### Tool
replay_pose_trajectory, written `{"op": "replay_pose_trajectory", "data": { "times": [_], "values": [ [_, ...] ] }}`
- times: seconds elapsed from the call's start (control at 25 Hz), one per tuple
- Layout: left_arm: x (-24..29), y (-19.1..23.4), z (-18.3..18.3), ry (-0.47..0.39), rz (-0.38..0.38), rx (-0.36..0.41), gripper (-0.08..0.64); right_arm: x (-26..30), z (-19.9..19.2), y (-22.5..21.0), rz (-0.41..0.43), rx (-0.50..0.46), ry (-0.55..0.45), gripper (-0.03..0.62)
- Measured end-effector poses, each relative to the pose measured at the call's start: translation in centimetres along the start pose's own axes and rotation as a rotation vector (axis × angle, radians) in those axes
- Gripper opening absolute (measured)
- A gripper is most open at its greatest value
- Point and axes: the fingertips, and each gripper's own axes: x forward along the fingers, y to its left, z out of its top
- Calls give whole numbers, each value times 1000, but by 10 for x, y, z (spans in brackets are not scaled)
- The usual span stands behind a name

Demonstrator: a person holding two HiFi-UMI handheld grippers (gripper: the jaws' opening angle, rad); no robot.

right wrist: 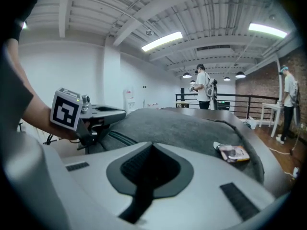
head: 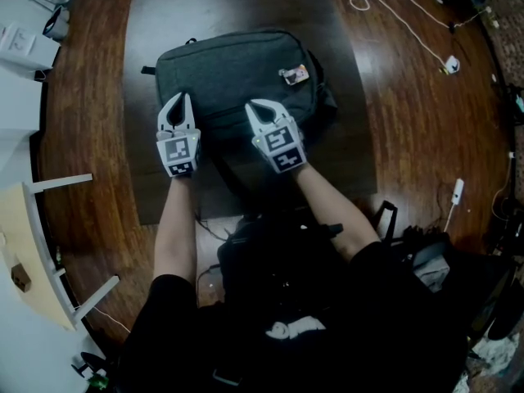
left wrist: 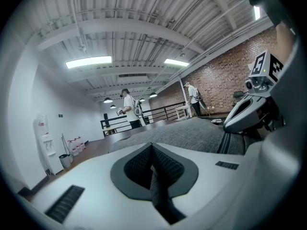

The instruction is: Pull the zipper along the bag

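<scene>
The left tool point(head: 180, 101) has its jaws pressed together at the near left edge of the bag point(head: 237, 72), with a thin strip of grey cloth pinched between the pads. The right tool point(head: 255, 106) is just beside it, tilted over to one side, its jaws drawn tight together on the bag's near face. From where its tips sit I can't make out whether anything is caught in them. The two tools are close together but apart, with a stretch of the bag's near edge between them.

The dark grey bag lies flat across the middle of a dark mat point(head: 164, 6), and a small tag point(head: 295, 74) lies on its top towards the right end. The mat has bare margin beyond the bag's far edge, and a narrower strip on the left.

Around the mat the wooden floor point(head: 409, 121) is open on the right, apart from a white cable point(head: 401, 2) trailing across the far corner. On the left a white counter point(head: 16, 97) and a pale piece of furniture point(head: 24, 244) stand near the mat's edge. Black gear point(head: 270, 260) is piled by the person's lap. Far off are a railing point(left wrist: 163, 113) and a brick wall point(left wrist: 225, 71).
</scene>
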Motion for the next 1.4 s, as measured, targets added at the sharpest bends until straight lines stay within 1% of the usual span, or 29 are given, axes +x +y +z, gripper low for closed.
{"op": "replay_pose_trajectory", "data": {
  "times": [0.12,0.2,0.28,0.4,0.52,0.68,0.72,0.8,0.88,1.04,1.2,1.4],
  "values": [
    [-3,1,3,2,-1,-6,-2,-3,2,-1,-40,28,5,18],
    [-12,1,10,-9,16,-26,-2,-5,5,0,-64,12,10,18],
    [-23,-9,22,-39,9,-50,-2,-8,10,7,-74,-6,-5,18],
    [-37,-34,36,-85,-36,-54,-2,-16,20,22,-74,-41,-53,17],
    [-52,-46,49,-117,-50,-52,-2,-26,33,39,-85,-87,-105,17],
    [-75,-55,68,-173,-75,-71,-2,-49,55,64,-82,-155,-232,17],
    [-81,-58,72,-181,-79,-67,-2,-55,58,68,-88,-149,-256,17],
    [-92,-62,75,-179,-72,-44,-2,-66,63,75,-93,-98,-287,17],
    [-106,-65,75,-180,-63,-32,-2,-73,62,85,-88,-66,-294,17],
    [-134,-73,78,-201,-73,-34,-2,-87,50,110,-99,-98,-271,17],
    [-157,-77,79,-207,-71,-42,-2,-106,38,127,-119,-88,-259,17],
    [-183,-91,84,-232,-97,-34,-2,-130,32,136,-166,-83,-257,17]
  ]
}}
